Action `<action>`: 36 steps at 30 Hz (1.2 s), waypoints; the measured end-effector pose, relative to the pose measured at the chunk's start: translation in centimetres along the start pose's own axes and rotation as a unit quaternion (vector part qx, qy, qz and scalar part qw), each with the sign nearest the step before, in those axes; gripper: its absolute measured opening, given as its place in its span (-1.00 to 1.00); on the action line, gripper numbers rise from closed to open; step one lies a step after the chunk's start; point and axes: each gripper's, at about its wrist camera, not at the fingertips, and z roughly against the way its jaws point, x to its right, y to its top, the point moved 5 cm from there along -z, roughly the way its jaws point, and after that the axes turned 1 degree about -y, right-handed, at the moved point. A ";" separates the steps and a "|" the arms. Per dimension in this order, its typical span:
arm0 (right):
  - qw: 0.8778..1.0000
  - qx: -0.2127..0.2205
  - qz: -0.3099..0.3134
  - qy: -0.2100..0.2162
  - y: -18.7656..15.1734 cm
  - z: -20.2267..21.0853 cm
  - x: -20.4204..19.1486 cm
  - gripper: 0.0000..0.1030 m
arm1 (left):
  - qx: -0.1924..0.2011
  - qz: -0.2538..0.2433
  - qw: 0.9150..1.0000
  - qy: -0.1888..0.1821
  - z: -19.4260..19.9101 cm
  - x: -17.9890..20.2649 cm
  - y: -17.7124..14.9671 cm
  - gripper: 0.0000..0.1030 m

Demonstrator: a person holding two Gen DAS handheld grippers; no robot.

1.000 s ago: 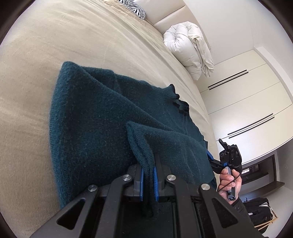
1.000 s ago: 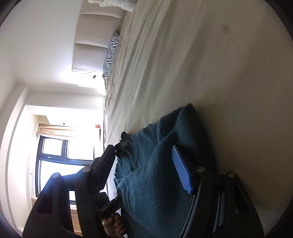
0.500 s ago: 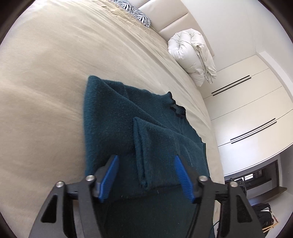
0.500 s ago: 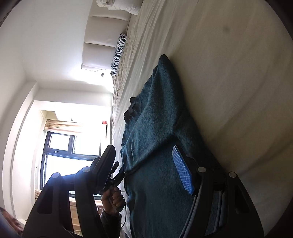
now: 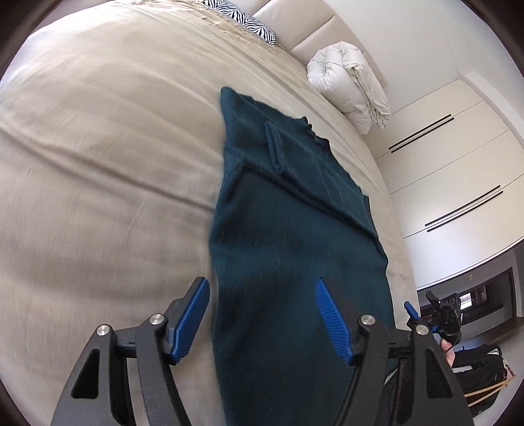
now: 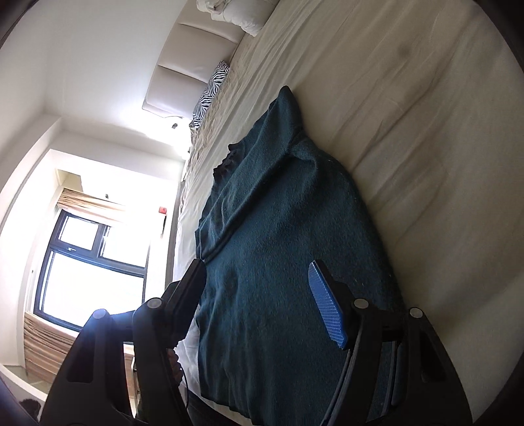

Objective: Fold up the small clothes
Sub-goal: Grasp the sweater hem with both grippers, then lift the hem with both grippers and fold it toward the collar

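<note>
A dark teal knit sweater (image 5: pixel 294 236) lies stretched lengthwise on the beige bed (image 5: pixel 114 164), collar at the far end and a sleeve folded in over its chest. My left gripper (image 5: pixel 262 311) hovers open over the sweater's near end, with cloth below its blue pads but not pinched. In the right wrist view the same sweater (image 6: pixel 278 245) fills the middle. My right gripper (image 6: pixel 258 295) is open above the sweater's lower part and holds nothing. The right gripper (image 5: pixel 421 303) also shows at the bed's right edge in the left wrist view, with a hand below it.
A rolled white duvet (image 5: pixel 350 85) and a zebra-print pillow (image 5: pixel 242 19) lie by the padded headboard (image 6: pixel 183 65). White wardrobe doors (image 5: pixel 458 164) stand past the bed's right edge, and a black bag (image 5: pixel 478 360) sits on the floor. A bright window (image 6: pixel 91 268) is beyond the other side.
The left gripper let go of the sleeve fold and opened. Both grippers drew back from the collar end toward the hem, so more of the sweater now lies in view, flat and long.
</note>
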 end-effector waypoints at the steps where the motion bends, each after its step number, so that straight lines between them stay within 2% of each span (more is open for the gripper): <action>1: 1.000 -0.001 0.007 -0.011 -0.6 0.7 0.1 0.26 | -0.004 0.007 1.000 0.000 0.4 -0.2 -1.2 0.34; 8: 0.996 -0.017 0.025 -0.084 -4.9 5.7 2.3 0.25 | -0.043 0.005 0.999 -0.006 2.2 0.8 -8.5 0.34; 12: 0.993 -0.040 0.023 -0.110 -7.5 7.9 4.0 0.25 | -0.058 0.002 0.998 0.000 2.2 1.3 -10.9 0.33; 19: 0.988 -0.079 0.020 -0.128 -10.2 8.7 6.2 0.22 | -0.085 -0.004 0.996 0.002 2.0 1.8 -12.3 0.32; 23: 0.989 -0.083 0.017 -0.122 -10.0 8.1 6.1 0.21 | -0.094 0.002 0.996 0.002 2.0 1.5 -12.6 0.20; 30: 0.988 -0.100 0.022 -0.116 -10.3 7.2 6.0 0.00 | -0.106 0.006 0.994 0.000 2.0 1.4 -13.2 0.14; 33: 0.988 -0.102 0.021 -0.115 -10.4 7.1 6.1 -0.08 | -0.106 0.011 0.994 0.001 2.0 1.0 -13.1 0.01; 36: 0.989 -0.101 0.016 -0.111 -10.3 6.9 6.1 -0.12 | -0.107 0.015 0.994 0.007 2.1 0.3 -13.0 -0.31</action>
